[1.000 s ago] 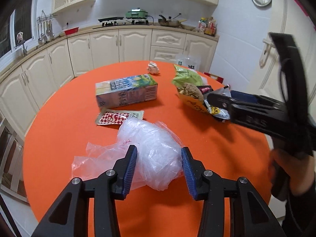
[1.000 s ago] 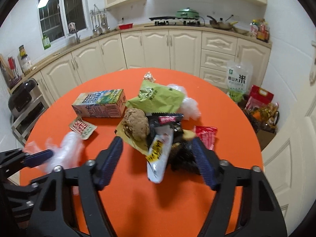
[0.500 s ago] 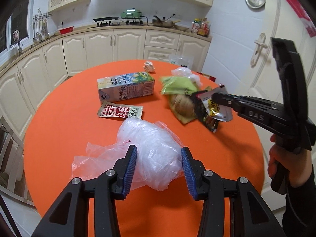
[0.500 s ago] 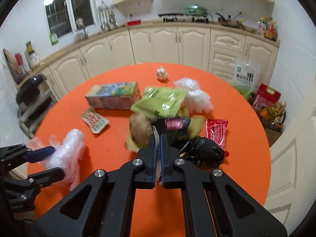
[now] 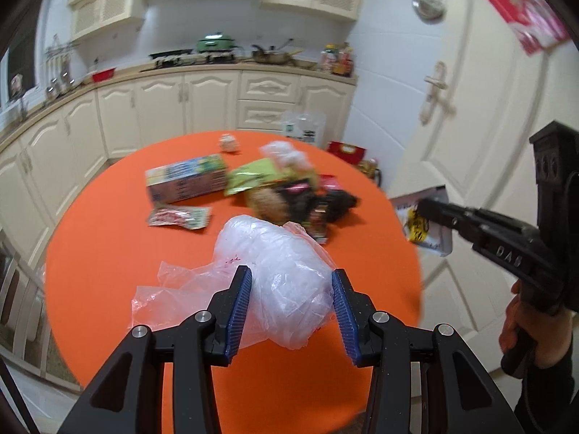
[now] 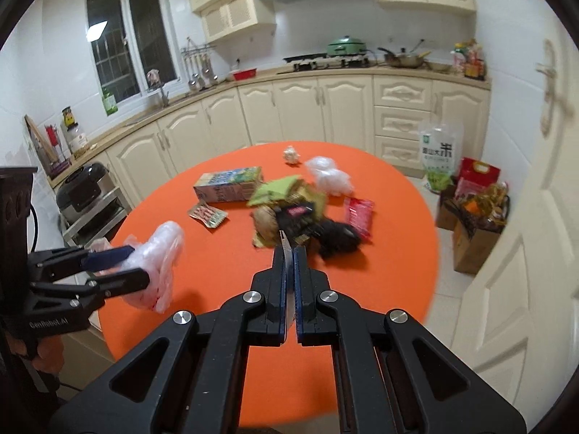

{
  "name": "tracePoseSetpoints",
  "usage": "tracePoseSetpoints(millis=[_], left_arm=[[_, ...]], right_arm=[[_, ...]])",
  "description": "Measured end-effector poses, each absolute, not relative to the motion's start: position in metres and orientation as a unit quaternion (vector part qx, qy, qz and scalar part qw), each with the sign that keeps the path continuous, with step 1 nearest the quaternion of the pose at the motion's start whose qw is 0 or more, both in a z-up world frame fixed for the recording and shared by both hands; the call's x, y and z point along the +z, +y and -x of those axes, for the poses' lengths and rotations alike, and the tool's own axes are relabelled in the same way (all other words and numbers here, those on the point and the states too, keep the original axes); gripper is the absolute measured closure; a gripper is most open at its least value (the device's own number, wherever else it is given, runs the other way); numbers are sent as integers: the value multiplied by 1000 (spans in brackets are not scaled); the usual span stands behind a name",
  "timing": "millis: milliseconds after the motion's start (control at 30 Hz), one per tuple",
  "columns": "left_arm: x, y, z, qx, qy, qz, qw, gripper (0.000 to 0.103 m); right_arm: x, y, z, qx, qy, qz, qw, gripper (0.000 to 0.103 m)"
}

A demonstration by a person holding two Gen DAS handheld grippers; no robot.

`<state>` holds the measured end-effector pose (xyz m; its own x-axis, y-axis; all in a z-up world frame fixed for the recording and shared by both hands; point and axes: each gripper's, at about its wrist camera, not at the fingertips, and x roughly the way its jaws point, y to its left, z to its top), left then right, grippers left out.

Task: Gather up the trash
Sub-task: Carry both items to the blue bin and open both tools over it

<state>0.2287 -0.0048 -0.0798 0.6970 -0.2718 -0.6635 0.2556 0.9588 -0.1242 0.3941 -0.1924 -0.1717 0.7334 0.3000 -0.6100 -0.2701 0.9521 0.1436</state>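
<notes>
My left gripper point(image 5: 289, 303) is shut on a crumpled clear plastic bag point(image 5: 278, 264), held above the near part of the round orange table point(image 5: 108, 253). The right wrist view shows that left gripper point(image 6: 126, 264) with the plastic bag point(image 6: 164, 249) hanging off the table. My right gripper point(image 6: 288, 251) is shut on a thin white and yellow wrapper point(image 5: 430, 233), seen edge-on between its pads. In the left wrist view, the right gripper point(image 5: 427, 209) holds it past the table's right edge. A trash pile point(image 6: 300, 213) lies mid-table.
On the table lie a juice carton point(image 6: 228, 184), a small red sachet point(image 6: 208, 215), a red wrapper point(image 6: 358, 213), a black bag point(image 6: 340, 235), white plastic point(image 6: 329, 179) and a paper ball point(image 6: 291, 154). Bags point(image 6: 474, 213) stand on the floor by the white door point(image 6: 524, 217). Cabinets line the back.
The right gripper shut on the wrapper in the pile, then lifted it back and to the right, off the table's edge. The left gripper drew back and rose with the plastic bag.
</notes>
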Motion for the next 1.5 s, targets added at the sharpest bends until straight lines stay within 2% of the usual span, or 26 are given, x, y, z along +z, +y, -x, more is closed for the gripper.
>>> tracePoseSetpoints(millis=[367, 733, 967, 1100, 1400, 1467, 1500], left_arm=[[-87, -173, -205, -260, 378, -63, 886, 62], [-167, -302, -244, -296, 443, -143, 834, 62], [-210, -339, -292, -284, 490, -152, 810, 51], [-217, -347, -309, -252, 492, -168, 816, 36], [-212, -342, -304, -230, 487, -144, 830, 36], [-208, -338, -299, -229, 482, -146, 833, 35], [-205, -335, -293, -229, 480, -145, 834, 35]], right_arm=[[-201, -320, -317, 51, 349, -58, 934, 98], [-263, -395, -305, -12, 391, -73, 918, 98], [-306, -420, -319, -19, 423, -86, 902, 98], [-324, -423, -327, -10, 433, -102, 895, 98], [-348, -419, -340, -1, 449, -117, 886, 98], [-348, -418, -340, -5, 445, -122, 887, 93], [-347, -417, -339, -8, 446, -123, 887, 86]])
